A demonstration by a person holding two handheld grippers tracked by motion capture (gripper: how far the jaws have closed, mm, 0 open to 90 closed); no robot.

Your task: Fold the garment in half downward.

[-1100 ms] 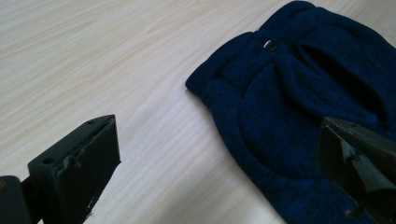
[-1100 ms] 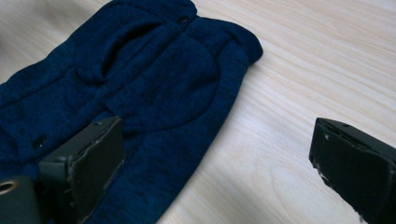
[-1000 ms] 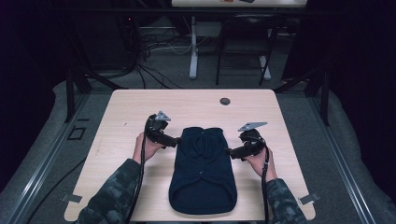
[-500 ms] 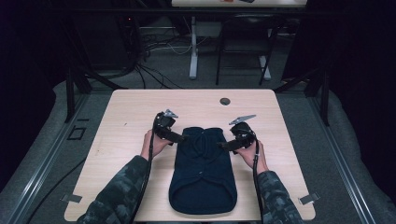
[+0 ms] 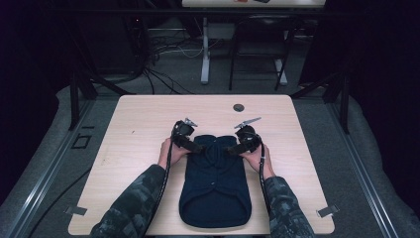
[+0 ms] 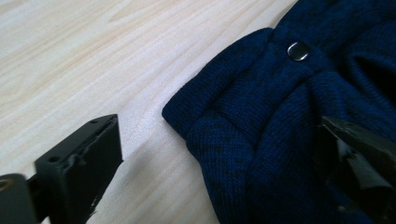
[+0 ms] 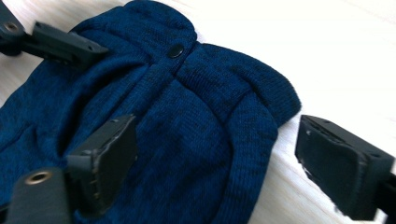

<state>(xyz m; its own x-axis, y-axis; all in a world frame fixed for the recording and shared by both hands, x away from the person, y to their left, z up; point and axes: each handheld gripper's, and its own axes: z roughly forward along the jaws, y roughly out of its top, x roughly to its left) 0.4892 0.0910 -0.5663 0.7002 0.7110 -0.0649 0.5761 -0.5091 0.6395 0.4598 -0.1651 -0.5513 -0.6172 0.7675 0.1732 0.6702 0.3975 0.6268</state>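
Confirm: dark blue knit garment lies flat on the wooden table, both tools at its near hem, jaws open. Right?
One thing is off: the tools are at the far end of the garment, by its shoulders and collar, not the near hem. The high view shows it. The rest stands: it lies on the wooden table, and the left tool and right tool have open jaws straddling the fabric edge.

The dark blue knitted garment [image 6: 289,135] is soft, matt ribbed cloth with 1 shiny metal snap button [image 6: 298,50]; the pale wooden table [image 6: 93,60] looks smooth and grained.
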